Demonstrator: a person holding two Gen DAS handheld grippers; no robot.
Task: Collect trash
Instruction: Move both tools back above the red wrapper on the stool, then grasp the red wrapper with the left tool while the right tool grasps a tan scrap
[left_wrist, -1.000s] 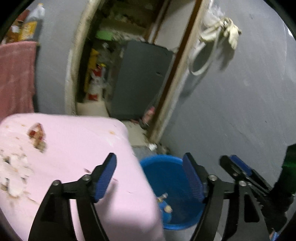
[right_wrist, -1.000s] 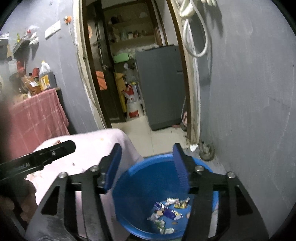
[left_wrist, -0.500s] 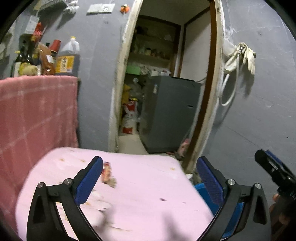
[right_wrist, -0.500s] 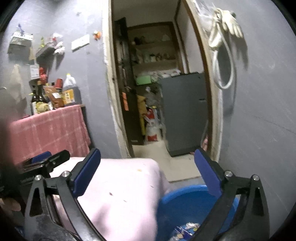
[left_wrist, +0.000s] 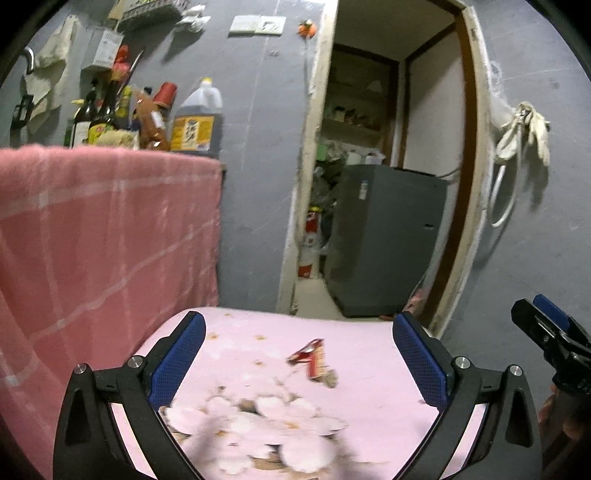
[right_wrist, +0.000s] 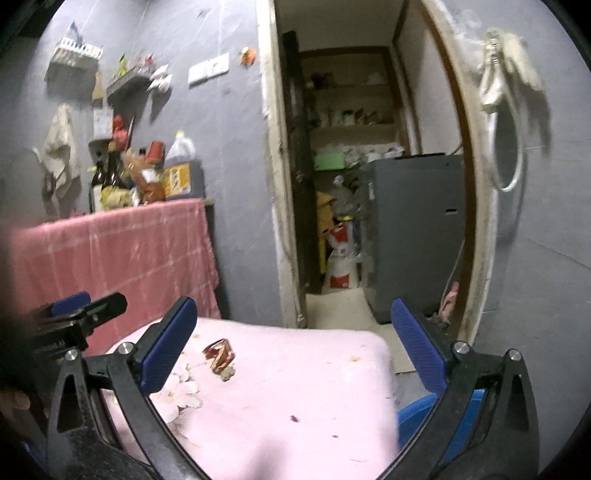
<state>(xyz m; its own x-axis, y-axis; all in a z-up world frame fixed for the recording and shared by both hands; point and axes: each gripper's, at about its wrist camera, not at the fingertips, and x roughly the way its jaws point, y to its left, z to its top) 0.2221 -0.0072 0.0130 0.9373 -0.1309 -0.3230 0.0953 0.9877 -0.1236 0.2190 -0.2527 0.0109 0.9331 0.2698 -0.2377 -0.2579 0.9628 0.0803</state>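
Left gripper (left_wrist: 299, 354): jaws spread wide, nothing between the blue pads (left_wrist: 179, 356). It hangs over the pink table cover (left_wrist: 369, 387), aimed slightly downward toward the far edge.

Right gripper (right_wrist: 293, 345): jaws likewise spread wide and empty, also above the pink cover. Its tip shows at the right edge of the left wrist view, and the left gripper's tip sits at the left edge of the right wrist view, so the two are side by side.

Trash: a red wrapper (left_wrist: 310, 356) lies crumpled on the cover, ahead of the left gripper and between its fingers in view, not touched. A small brownish scrap (right_wrist: 226, 374) lies just beside it. White flakes or peelings (left_wrist: 258, 417), blurred, are scattered on the near part of the cover below the left jaws. Small crumbs dot the surface.

Blue basin (right_wrist: 417, 413): only its rim shows, low at the right of the table, under the right gripper's right finger.

Beyond: red checked cloth (left_wrist: 103, 236) with bottles (left_wrist: 197, 122) on top, grey wall, open doorway with a grey appliance (left_wrist: 384, 240).
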